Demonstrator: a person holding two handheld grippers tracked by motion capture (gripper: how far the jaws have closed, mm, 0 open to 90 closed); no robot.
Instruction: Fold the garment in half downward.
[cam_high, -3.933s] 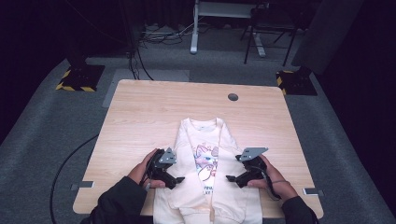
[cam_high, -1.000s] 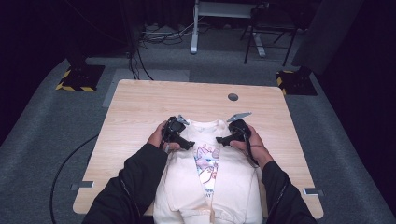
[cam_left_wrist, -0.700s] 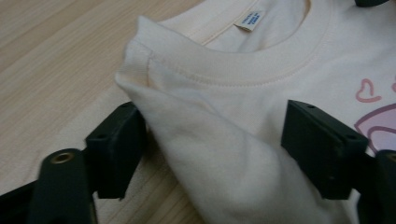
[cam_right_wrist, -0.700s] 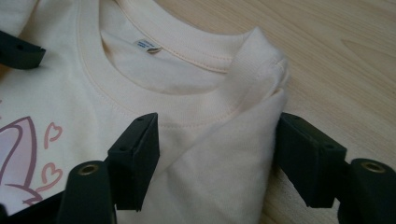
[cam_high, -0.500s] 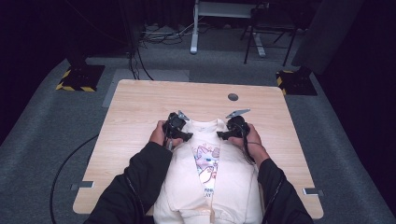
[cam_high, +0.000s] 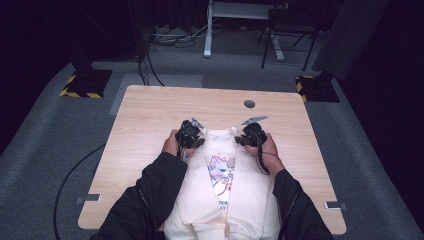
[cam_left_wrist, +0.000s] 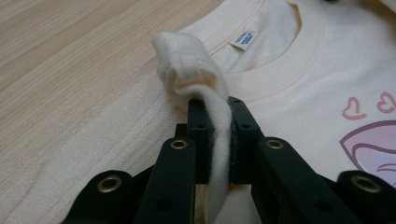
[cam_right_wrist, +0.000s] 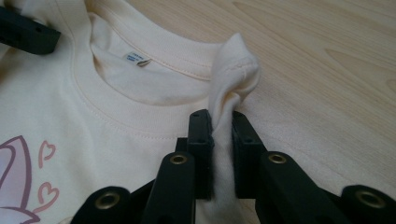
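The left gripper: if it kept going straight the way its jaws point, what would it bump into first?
The left gripper is already shut on a bunched fold of the T-shirt. Past that bunch, its line seems to cross bare table beside the collar, though depth is hard to judge.

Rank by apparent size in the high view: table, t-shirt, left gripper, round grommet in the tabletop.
1. table
2. t-shirt, partly hidden by the person's sleeves
3. left gripper
4. grommet

All four rest at tabletop level, so nearness to the camera hardly skews the order.
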